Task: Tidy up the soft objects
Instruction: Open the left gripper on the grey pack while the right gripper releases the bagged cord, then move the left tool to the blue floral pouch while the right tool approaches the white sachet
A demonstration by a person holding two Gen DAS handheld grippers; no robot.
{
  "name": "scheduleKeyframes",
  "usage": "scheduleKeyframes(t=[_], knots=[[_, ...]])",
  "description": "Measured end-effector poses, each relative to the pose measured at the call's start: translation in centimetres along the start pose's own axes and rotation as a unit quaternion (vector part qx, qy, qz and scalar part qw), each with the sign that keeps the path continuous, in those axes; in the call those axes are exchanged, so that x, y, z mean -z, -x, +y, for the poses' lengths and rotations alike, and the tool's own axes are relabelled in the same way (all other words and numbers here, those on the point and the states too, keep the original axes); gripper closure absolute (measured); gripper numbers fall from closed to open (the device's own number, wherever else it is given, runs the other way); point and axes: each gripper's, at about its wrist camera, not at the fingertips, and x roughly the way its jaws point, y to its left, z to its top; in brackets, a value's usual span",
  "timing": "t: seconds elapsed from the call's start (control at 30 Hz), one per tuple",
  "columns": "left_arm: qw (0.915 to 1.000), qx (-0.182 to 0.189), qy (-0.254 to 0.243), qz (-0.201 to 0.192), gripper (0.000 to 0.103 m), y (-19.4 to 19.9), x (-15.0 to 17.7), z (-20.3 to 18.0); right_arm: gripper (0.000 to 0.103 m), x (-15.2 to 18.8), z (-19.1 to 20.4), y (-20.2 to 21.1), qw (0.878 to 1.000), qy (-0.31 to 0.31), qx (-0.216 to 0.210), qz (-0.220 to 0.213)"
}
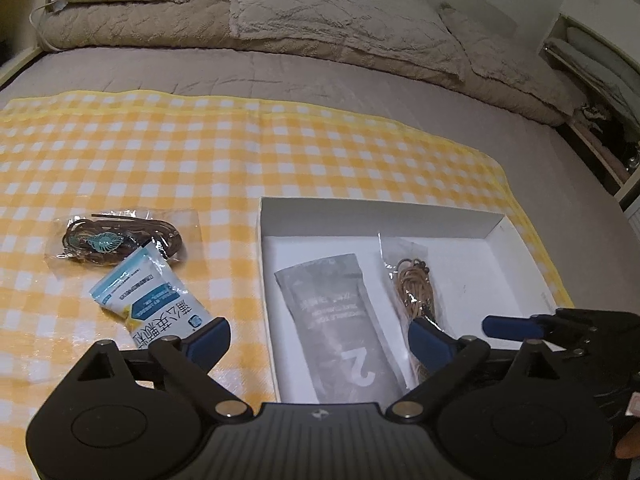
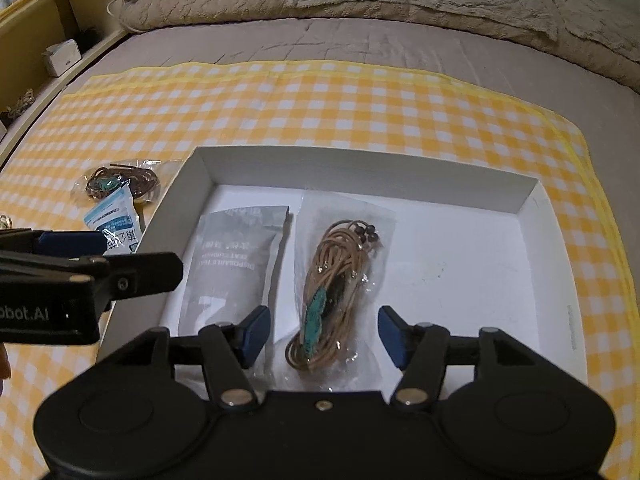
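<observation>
A white shallow box (image 1: pixel 280 216) (image 2: pixel 552 248) lies on a yellow checked cloth (image 1: pixel 200 160) (image 2: pixel 360 100). Inside it lie a grey foil pouch (image 1: pixel 340 320) (image 2: pixel 236 256) and a clear bag of tan cord (image 1: pixel 416 284) (image 2: pixel 340 272). Left of the box on the cloth lie a clear bag of brown cord with a teal leaf (image 1: pixel 116 240) (image 2: pixel 116 182) and a blue-white sachet (image 1: pixel 148 296) (image 2: pixel 114 224). My left gripper (image 1: pixel 320 344) is open and empty over the box's near left edge. My right gripper (image 2: pixel 322 332) is open and empty, above the tan cord bag.
The cloth lies on a grey bed (image 1: pixel 320 76) with beige blankets and pillows (image 1: pixel 320 12) at the far side. Shelves (image 2: pixel 48 40) stand at the bed's left; a white shelf unit (image 1: pixel 592 60) stands at its right.
</observation>
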Motion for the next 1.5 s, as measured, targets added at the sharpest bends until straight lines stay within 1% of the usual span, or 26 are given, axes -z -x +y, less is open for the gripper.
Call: scheduleKeyframes(t=[0.2,0.53,0.73,0.97,1.03,1.1,1.17,1.2,1.37,1.5], knots=[[1.0,-0.005,-0.005,-0.005,0.006,1.1,0.2,-0.2,0.04,0.7,-0.6,1.9,1.0,-0.006,-0.001,-0.013],[0.9994,-0.01,-0.022,-0.024,0.003,3.7,0.6,-0.7,0.04,1.5,-1.8,6.2,0.998,-0.029,-0.003,-0.057],[0.9987,-0.013,-0.035,-0.035,0.002,5.4,1.1,-0.9,0.037,2.0,-1.9,8.6,0.996,-0.034,-0.002,-0.083],[0.9976,-0.022,-0.045,-0.047,0.0,7.2,1.9,-0.7,0.03,2.9,-1.7,10.4,0.994,-0.031,0.009,-0.101],[0.9974,-0.025,-0.046,-0.05,0.0,7.7,2.0,-0.5,0.026,3.2,-1.6,10.8,0.994,-0.028,0.015,-0.105],[0.997,-0.028,-0.046,-0.054,0.0,8.2,2.1,-0.3,0.011,3.6,-1.7,11.4,0.993,-0.03,0.019,-0.113],[0.9966,-0.031,-0.047,-0.059,0.0,8.5,2.3,0.0,0.003,3.9,-1.6,11.8,0.992,-0.03,0.023,-0.122],[0.9964,-0.034,-0.048,-0.062,0.0,8.7,2.3,0.1,0.001,4.0,-1.6,12.0,0.991,-0.029,0.027,-0.125],[0.995,-0.046,-0.048,-0.075,0.0,9.6,2.6,0.8,0.0,4.5,-1.4,12.5,0.99,-0.028,0.036,-0.132],[0.9946,-0.05,-0.052,-0.074,0.0,10.2,2.8,1.3,0.0,4.7,-1.2,12.9,0.988,-0.032,0.038,-0.143]])
